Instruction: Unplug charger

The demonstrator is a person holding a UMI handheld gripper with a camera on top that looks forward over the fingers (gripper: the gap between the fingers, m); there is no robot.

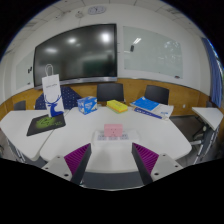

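My gripper (112,162) is open, with its magenta pads (78,157) wide apart over the near edge of a white table (100,140). Nothing is held between the fingers. A small pink and white thing (116,130) lies on the table just ahead of the fingers. I cannot make out a charger or a socket for certain.
Beyond it on the tables are a yellow item (118,105), a blue box (87,104), a blue flat box (150,106), a white paper bag (50,90) and a dark green tray (45,123). Chairs (110,92) stand behind, below a large wall screen (85,50).
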